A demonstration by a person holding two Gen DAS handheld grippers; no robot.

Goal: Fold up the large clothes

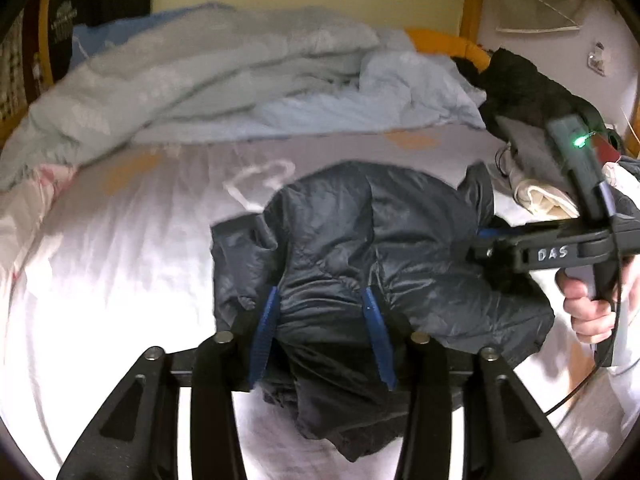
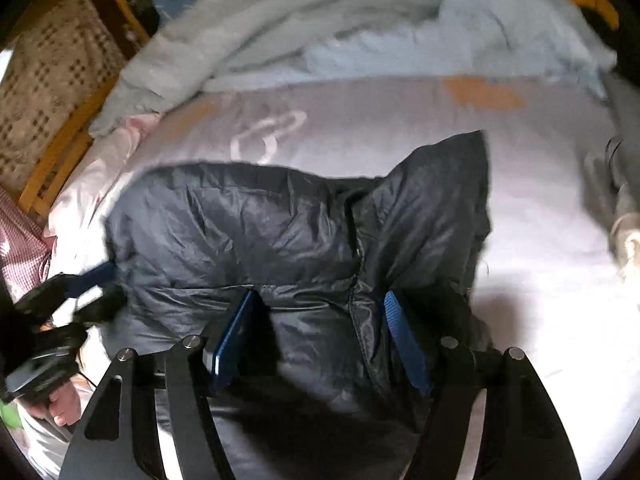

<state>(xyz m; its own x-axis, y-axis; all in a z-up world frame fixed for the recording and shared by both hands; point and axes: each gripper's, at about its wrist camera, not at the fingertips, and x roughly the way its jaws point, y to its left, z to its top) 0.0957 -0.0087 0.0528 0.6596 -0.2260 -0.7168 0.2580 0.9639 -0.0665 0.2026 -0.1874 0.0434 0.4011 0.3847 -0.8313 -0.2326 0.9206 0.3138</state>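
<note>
**Both grippers on the jacket: carry the fold over evenly**

The jacket (image 1: 360, 248) lies bunched mid-bed on the sheet (image 1: 120, 264). Your left gripper (image 1: 322, 304) has its blue pads (image 1: 266, 328) pinching a thick bunch of fabric; your right gripper (image 2: 320, 320) does the same at the other side. Keep both at one height so the edge stays straight. Open sheet lies to the left; the quilt (image 1: 192, 76) crowds the far side, other clothes (image 1: 540, 196) the right.
</note>
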